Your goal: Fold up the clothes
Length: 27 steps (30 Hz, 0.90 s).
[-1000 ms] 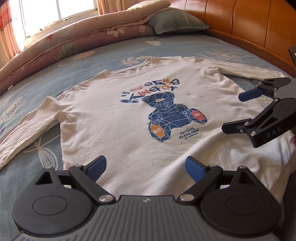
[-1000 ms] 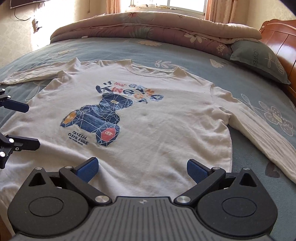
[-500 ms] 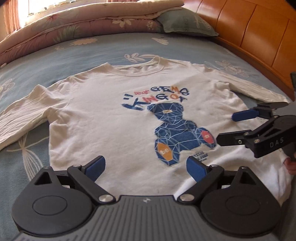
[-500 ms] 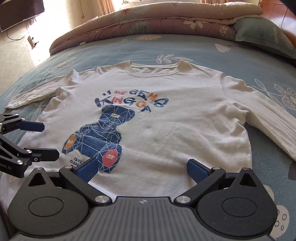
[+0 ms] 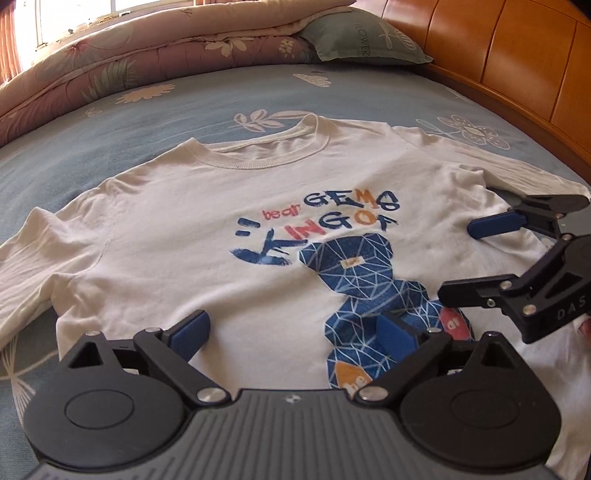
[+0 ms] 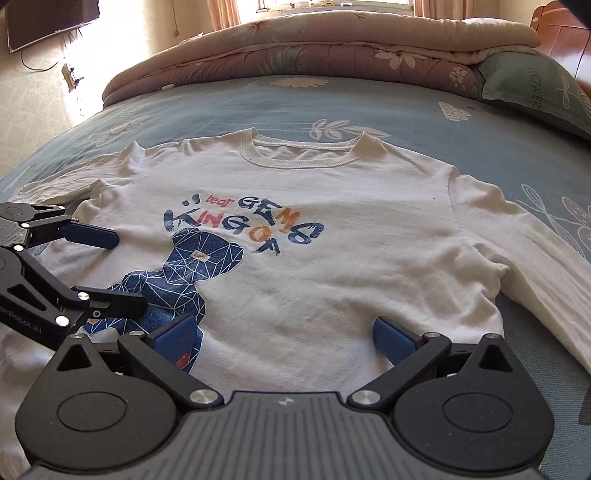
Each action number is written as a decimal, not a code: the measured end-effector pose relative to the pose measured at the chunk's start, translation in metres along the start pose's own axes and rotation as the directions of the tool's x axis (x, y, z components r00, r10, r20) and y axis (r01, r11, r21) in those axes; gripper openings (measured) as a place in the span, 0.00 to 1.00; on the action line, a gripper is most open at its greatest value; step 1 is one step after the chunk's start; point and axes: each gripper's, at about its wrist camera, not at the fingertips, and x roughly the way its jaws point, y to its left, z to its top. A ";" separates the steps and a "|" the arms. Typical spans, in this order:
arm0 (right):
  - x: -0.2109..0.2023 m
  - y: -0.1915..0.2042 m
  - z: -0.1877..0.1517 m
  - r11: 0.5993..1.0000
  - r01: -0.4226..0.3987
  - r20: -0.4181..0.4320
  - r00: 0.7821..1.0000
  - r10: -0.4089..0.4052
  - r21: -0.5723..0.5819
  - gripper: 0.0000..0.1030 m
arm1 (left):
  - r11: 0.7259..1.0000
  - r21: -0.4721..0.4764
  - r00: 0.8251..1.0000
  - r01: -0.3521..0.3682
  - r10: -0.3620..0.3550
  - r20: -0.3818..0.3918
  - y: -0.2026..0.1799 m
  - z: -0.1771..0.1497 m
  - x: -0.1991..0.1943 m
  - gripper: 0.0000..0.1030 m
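Blue floral bedsheet [image 5: 229,96], rolled quilt [image 6: 314,48], green pillow [image 5: 362,40] (lettered), wooden headboard [image 5: 509,62], perhaps a television [image 6: 48,18]

The white shirt [image 5: 207,236] carries a chest print reading "bear GEMO KING OF" in blue, red and orange letters above a blue bear figure [image 6: 192,269], on whose orange patch near the hem the letters "be" can be read. The green pillow [image 5: 365,38] at the far right bears the word "FLOWER" running down its side. The right gripper [image 5: 463,258] shows "DAS" on its black body, and the left gripper [image 6: 122,273] carries white lettering ending in "Robot.AI".
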 end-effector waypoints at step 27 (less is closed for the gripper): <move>-0.079 -0.069 0.004 0.952 -0.098 0.170 0.984 0.050 0.288 1.00 | 0.999 0.046 0.999 -0.021 0.022 -0.032 -0.062 0.026 0.009 0.91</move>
